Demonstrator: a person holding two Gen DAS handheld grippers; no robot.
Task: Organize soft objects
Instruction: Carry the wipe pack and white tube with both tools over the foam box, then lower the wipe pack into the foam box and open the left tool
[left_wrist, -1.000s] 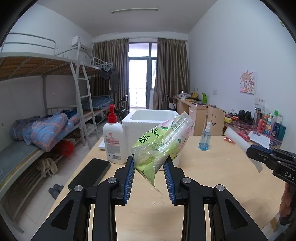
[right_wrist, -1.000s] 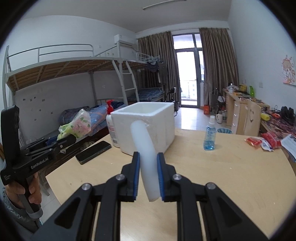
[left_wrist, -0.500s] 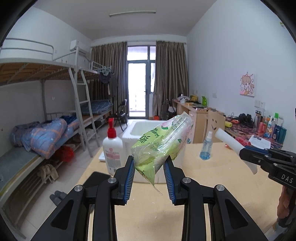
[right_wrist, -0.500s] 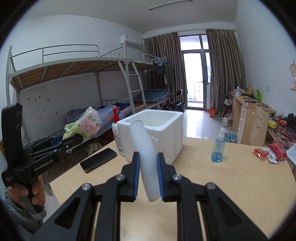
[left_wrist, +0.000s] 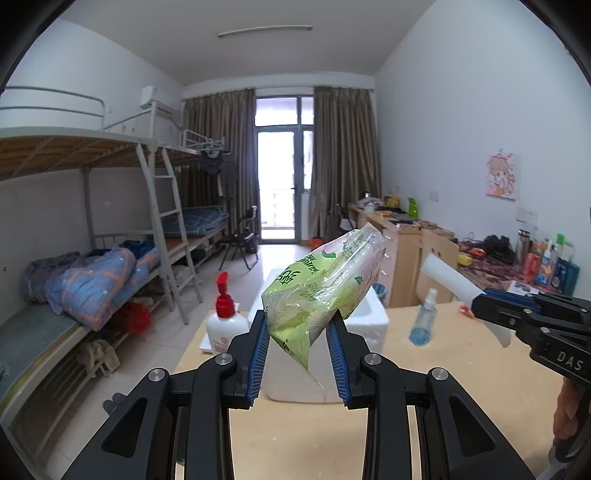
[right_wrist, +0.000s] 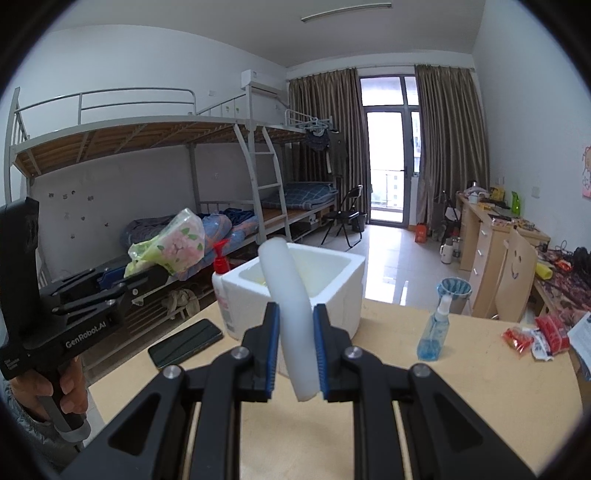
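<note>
A green plastic tissue pack (left_wrist: 321, 284) is pinched between the blue-padded jaws of the left gripper (left_wrist: 298, 354) and is held tilted in the air above the wooden table (left_wrist: 443, 398), its upper end slanted toward the right of the left wrist view. Just beyond it, a white foam box (right_wrist: 317, 280) is seen standing open-topped on the table, with a red-capped pump bottle (left_wrist: 224, 321) touching or just beside its left wall. A curved white foam strip (right_wrist: 291, 314) is clamped near its lower end by the right gripper (right_wrist: 295, 350), and its upper part is arched in front of the box's open top. In the right wrist view, the left gripper is seen from the side, gripped at its handle by a hand (right_wrist: 48, 387) at the lower left edge, with the pack raised above the table's left edge. A dark phone (right_wrist: 186, 341) is laid flat on the table near the pump bottle, and a blue spray bottle (right_wrist: 434, 332) is stood upright to the right of the box, well apart from it. Red snack packets (right_wrist: 532, 336) are scattered at the table's far right.
</note>
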